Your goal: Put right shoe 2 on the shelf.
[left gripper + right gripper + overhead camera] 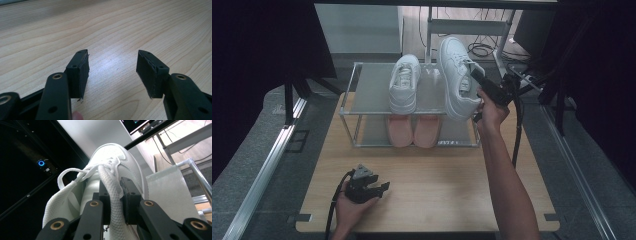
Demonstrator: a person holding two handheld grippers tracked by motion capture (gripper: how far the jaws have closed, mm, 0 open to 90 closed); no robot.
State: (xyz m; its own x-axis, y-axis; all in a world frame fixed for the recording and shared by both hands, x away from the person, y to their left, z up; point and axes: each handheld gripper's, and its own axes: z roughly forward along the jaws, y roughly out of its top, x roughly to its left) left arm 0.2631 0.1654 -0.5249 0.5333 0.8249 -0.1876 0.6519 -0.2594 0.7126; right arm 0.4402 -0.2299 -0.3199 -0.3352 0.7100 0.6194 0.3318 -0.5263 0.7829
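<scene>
While clamped on white sneaker collar, right gripper at two o'clock above rack; left gripper at seven o'clock on tabletop, jaws apart.

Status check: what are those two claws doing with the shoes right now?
Right gripper clamped on white sneaker, tilted over rack. Left gripper open, over the table. Second sneaker alongside.

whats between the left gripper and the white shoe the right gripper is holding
Bare wooden table, then the rack with its pink shoes, in the high view. The left gripper rests open near the front edge; the right gripper clamps the white shoe.
</scene>
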